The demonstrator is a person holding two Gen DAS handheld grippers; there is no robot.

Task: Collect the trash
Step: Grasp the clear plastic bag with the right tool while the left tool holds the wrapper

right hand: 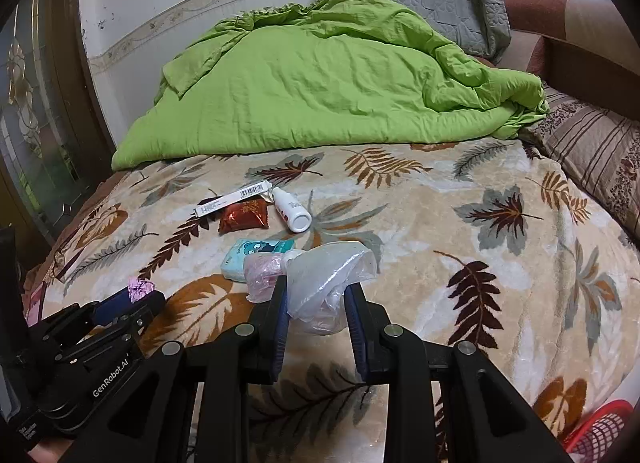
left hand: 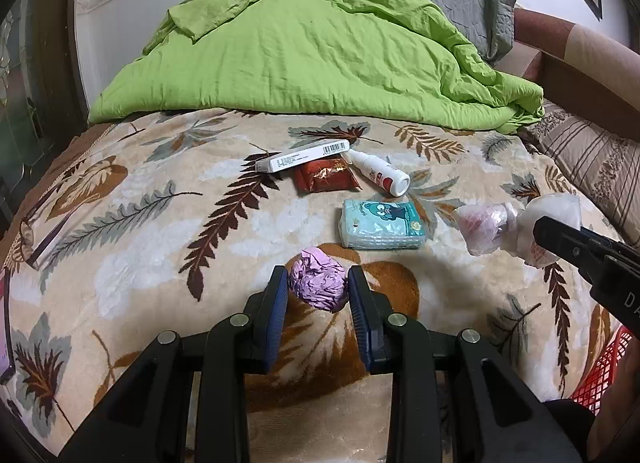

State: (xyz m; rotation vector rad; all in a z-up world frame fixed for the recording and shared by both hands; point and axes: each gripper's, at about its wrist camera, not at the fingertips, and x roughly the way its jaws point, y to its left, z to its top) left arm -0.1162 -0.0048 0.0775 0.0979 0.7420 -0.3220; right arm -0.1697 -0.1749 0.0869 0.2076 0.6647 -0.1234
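Note:
My left gripper (left hand: 318,283) is shut on a crumpled purple paper ball (left hand: 318,283), just above the leaf-pattern blanket (left hand: 140,263). It shows at the left of the right wrist view (right hand: 140,295) with the purple ball (right hand: 140,287) in it. My right gripper (right hand: 316,299) is shut on a crumpled clear plastic bag (right hand: 324,283), held above the blanket (right hand: 460,223). The bag (left hand: 516,227) and right gripper (left hand: 544,229) show at the right of the left wrist view.
On the blanket lie a white box with a barcode (left hand: 304,155), a red foil packet (left hand: 326,179), a white bottle (left hand: 380,173) and a teal tissue pack (left hand: 380,223). A green duvet (left hand: 312,51) fills the back. A red basket (right hand: 600,431) sits at the lower right.

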